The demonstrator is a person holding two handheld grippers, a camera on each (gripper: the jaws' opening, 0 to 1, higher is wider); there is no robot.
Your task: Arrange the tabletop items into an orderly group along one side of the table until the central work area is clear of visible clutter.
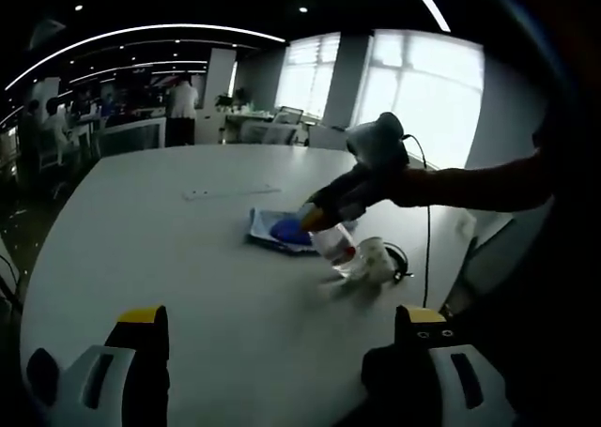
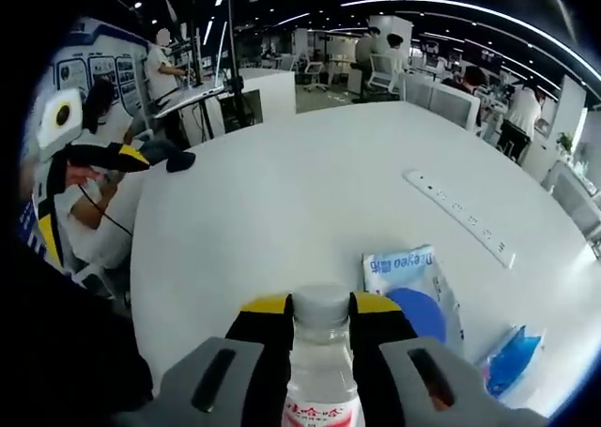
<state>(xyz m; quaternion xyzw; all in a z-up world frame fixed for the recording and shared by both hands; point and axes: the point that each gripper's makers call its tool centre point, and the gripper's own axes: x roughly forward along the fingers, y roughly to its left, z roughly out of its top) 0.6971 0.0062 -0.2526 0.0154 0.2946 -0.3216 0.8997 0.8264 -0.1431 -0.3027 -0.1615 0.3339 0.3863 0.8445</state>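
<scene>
Right hand-held gripper (image 2: 319,319) clamps bottle (image 2: 320,371) (apparently tilted) over table (image 2: 282,202).

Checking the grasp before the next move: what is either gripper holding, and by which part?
The right gripper holds a clear plastic water bottle with a white cap, jaws closed on its neck just below the cap. The left gripper is open, holding nothing.

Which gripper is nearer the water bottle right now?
Right. The right gripper has its jaws closed on the water bottle just below the cap. The left gripper is open, back near the table's edge, well apart from it.
</scene>
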